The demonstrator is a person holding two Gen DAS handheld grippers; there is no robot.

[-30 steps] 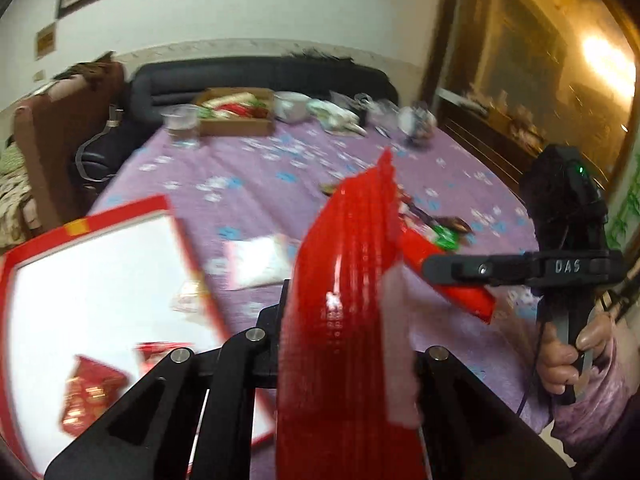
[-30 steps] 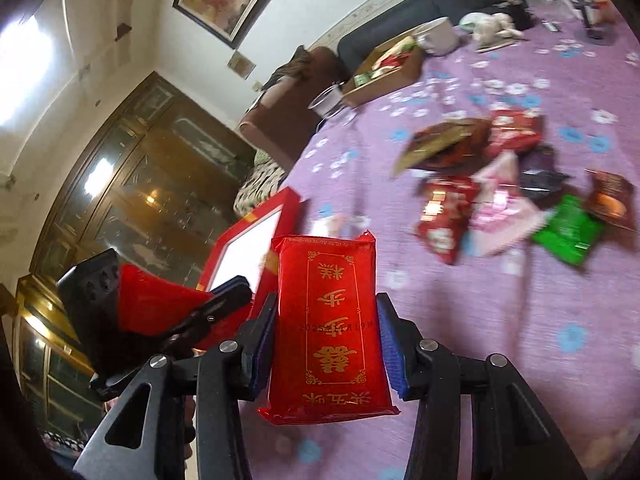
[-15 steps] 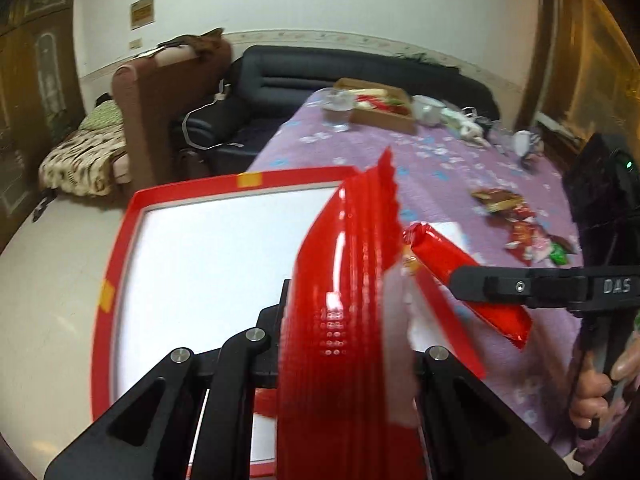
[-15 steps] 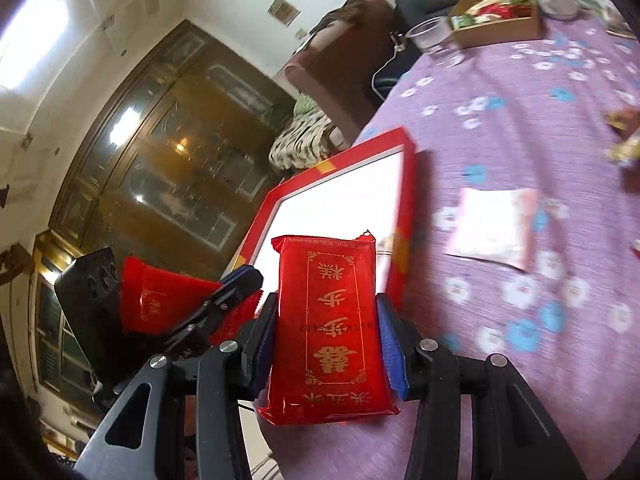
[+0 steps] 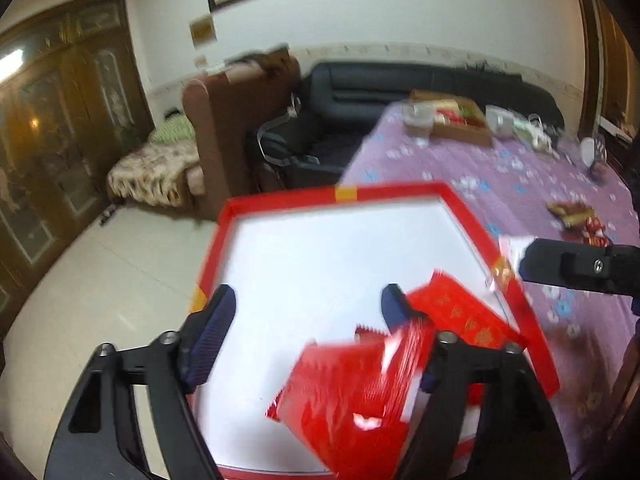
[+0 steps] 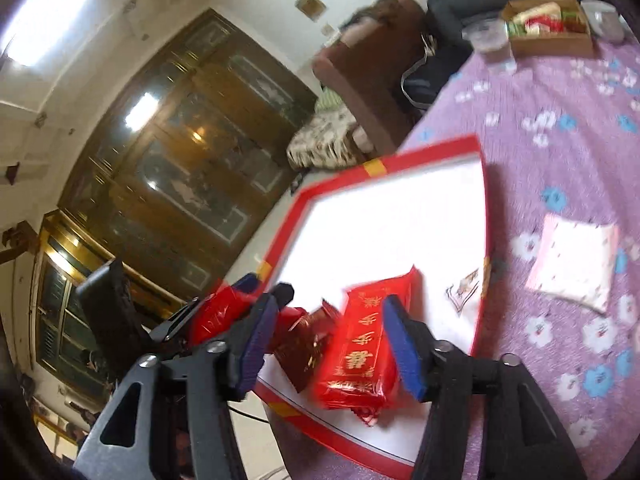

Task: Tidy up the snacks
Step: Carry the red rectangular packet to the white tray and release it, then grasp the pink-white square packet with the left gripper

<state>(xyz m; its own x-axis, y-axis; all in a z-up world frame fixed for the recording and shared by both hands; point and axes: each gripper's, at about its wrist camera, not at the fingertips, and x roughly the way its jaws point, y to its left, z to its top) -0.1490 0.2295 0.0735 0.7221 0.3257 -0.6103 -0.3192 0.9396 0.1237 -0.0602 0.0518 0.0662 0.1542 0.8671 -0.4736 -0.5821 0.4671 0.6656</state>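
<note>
A red-rimmed white tray (image 5: 280,204) lies at the table's near left corner; it also shows in the right wrist view (image 6: 400,158). My left gripper (image 5: 308,308) is open above the tray, and a red ribbed snack packet (image 5: 352,396) lies blurred below it. My right gripper (image 6: 326,320) is open over the tray, and a red packet with gold characters (image 6: 364,348) lies on the tray below it, also seen in the left wrist view (image 5: 464,312). A dark red packet (image 6: 308,344) lies beside it.
A pink-white packet (image 6: 572,260) lies on the purple flowered tablecloth (image 6: 560,120) right of the tray. Several loose snacks (image 5: 576,216) lie further right. A cardboard box (image 6: 548,36), a glass (image 5: 418,120) and a bowl stand at the far end. Sofa and armchair beyond.
Both grippers opened and released their red packets onto the tray. Both views swung further left over the tray.
</note>
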